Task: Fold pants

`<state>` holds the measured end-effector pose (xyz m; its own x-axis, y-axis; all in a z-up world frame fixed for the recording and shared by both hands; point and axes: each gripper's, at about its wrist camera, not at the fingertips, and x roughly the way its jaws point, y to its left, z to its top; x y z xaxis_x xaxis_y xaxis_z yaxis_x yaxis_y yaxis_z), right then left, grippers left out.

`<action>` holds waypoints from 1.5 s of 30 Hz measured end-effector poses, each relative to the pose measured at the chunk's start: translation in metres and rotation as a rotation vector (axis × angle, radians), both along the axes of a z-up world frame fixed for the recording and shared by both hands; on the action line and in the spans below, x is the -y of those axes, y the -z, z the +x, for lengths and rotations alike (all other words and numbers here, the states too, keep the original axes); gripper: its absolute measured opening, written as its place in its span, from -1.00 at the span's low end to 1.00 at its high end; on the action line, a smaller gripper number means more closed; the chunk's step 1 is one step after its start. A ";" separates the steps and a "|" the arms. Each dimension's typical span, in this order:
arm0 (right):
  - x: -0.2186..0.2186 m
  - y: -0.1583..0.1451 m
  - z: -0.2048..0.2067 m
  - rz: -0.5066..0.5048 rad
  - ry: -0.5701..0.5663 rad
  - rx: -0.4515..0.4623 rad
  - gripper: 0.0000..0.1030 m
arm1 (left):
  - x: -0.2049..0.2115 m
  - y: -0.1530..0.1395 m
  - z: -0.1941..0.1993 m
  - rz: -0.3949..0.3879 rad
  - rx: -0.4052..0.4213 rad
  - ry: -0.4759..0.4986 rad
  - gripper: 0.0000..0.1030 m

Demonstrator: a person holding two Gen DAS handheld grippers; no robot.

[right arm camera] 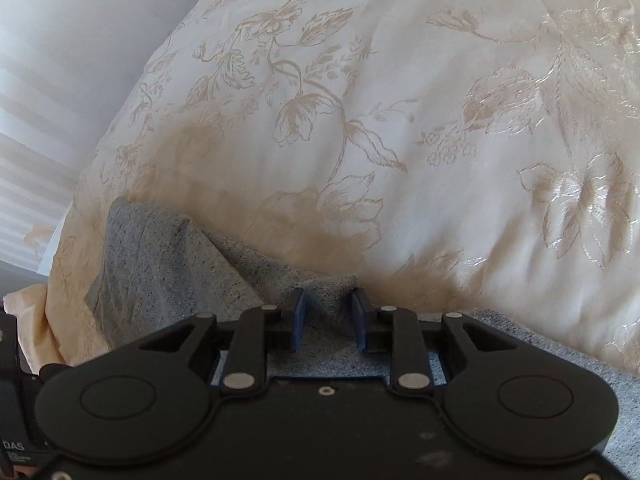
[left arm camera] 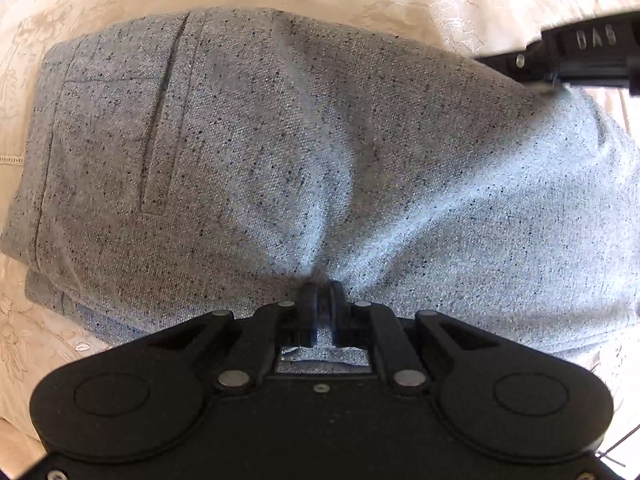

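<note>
Plainly, the grey pants [left arm camera: 320, 152], spread on the floral bedspread [right arm camera: 400, 100] and pinched by the left gripper [left arm camera: 320, 304], could slip unevenly, since the right gripper [right arm camera: 327, 312] jaws are seen apart around cloth.

So the surface here is a bed with a cream bedspread [right arm camera: 460, 128], satiny stuff with a tan floral pattern of stems, leaves and blossoms woven in, and it catches some shine toward the right in the right wrist view. Lying straight on it is a pair of speckled grey pants [left arm camera: 280, 140], folded over with a lower layer peeking out at the left edge. A welt pocket faces up.
</note>
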<state>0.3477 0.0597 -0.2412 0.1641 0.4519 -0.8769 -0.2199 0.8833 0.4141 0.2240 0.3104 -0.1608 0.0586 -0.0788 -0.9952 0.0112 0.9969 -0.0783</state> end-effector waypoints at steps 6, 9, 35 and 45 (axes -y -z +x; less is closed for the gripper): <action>0.014 -0.015 0.034 0.002 0.198 0.048 -0.98 | 0.006 -0.003 -0.030 0.024 0.031 0.072 -0.75; 0.004 -0.019 0.037 -0.022 0.141 0.080 -0.97 | 0.014 -0.024 -0.021 0.033 0.050 0.119 -0.74; 0.054 -0.025 0.033 -0.122 0.206 0.121 -0.81 | 0.029 -0.048 0.032 0.104 0.330 0.101 -0.67; 0.038 -0.011 -0.081 -0.155 -0.114 0.025 -0.81 | 0.043 -0.018 0.029 0.124 0.163 0.180 -0.68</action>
